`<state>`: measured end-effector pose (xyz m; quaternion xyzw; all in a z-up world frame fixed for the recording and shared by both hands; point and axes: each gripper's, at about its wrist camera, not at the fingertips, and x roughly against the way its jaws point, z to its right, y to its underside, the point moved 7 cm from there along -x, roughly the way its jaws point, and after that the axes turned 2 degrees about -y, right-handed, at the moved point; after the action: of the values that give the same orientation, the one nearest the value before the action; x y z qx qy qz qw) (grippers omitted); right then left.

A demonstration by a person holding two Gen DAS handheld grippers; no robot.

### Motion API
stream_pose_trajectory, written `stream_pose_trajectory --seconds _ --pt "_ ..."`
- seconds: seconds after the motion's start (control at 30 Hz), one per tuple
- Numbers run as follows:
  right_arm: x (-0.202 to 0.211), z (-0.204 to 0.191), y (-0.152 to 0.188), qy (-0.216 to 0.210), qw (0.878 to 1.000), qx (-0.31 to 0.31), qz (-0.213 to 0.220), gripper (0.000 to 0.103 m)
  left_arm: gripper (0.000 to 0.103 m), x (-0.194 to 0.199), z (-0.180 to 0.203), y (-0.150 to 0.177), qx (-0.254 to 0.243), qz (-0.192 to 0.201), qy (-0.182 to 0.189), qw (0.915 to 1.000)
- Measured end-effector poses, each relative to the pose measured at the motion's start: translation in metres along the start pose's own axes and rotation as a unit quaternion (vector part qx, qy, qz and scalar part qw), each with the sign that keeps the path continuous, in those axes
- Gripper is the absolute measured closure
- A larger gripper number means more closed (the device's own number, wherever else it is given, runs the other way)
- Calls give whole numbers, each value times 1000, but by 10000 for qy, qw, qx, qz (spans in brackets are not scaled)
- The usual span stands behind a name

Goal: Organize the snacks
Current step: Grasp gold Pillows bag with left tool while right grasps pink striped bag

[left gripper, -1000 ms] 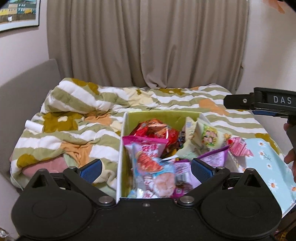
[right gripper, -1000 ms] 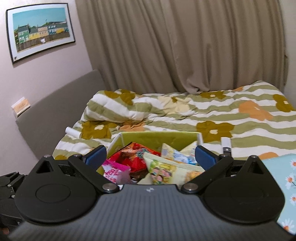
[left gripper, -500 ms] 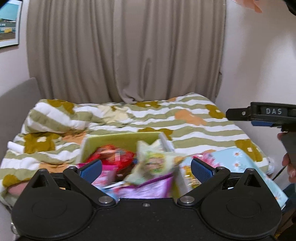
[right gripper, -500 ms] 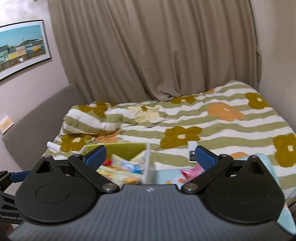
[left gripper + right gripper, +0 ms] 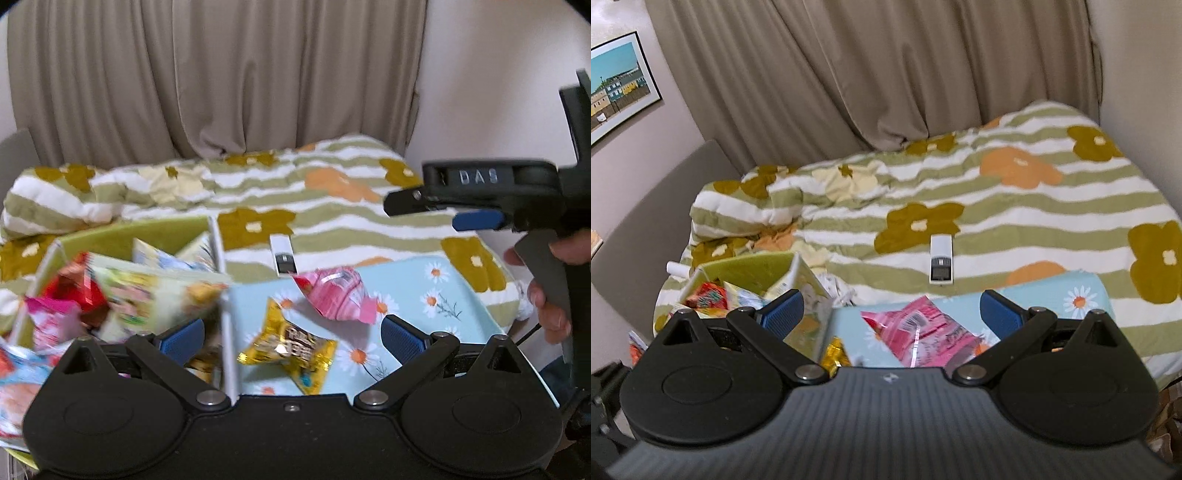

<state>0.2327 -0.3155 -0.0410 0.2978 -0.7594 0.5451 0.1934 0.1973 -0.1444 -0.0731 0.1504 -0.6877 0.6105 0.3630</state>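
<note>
A green box (image 5: pixel 122 236) full of snack packets stands on the bed at the left; it also shows in the right wrist view (image 5: pixel 746 266). Beside it lies a light blue daisy-print surface (image 5: pixel 443 295) with a pink packet (image 5: pixel 336 295) and a yellow packet (image 5: pixel 291 350) on it. The pink packet (image 5: pixel 916 328) and a bit of the yellow packet (image 5: pixel 834 354) show in the right wrist view. My left gripper (image 5: pixel 291 336) is open and empty, above the yellow packet. My right gripper (image 5: pixel 890 314) is open and empty, above the pink packet; its body (image 5: pixel 491 184) shows at the right of the left wrist view.
A white remote (image 5: pixel 941 264) lies on the striped flower quilt (image 5: pixel 997 206) behind the blue surface. Beige curtains (image 5: pixel 886 74) hang behind the bed. A grey headboard (image 5: pixel 646 221) and a framed picture (image 5: pixel 617 85) are at the left.
Both views have swung right, from the green box to the blue surface with the pink and yellow packets. Both grippers have stayed open.
</note>
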Motion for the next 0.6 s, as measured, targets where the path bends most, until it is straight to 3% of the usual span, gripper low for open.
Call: stream_pose_trajectory --seconds 0.23,0.4,0.5,0.6 --pt "-48 30 0 -311 9979 292 -496 0 0 -58 21 10 786 -511 -343 9950" --pt "-87 43 4 -594 9928 524 -901 0 1 -94 22 24 1857 -804 -678 9770" --pt "-108 48 7 -718 9890 610 -1142 0 1 -109 27 21 2017 -730 -924 9723" --pt "-125 49 12 -863 9849 665 -1348 0 1 -127 26 24 2300 -824 -1207 9622"
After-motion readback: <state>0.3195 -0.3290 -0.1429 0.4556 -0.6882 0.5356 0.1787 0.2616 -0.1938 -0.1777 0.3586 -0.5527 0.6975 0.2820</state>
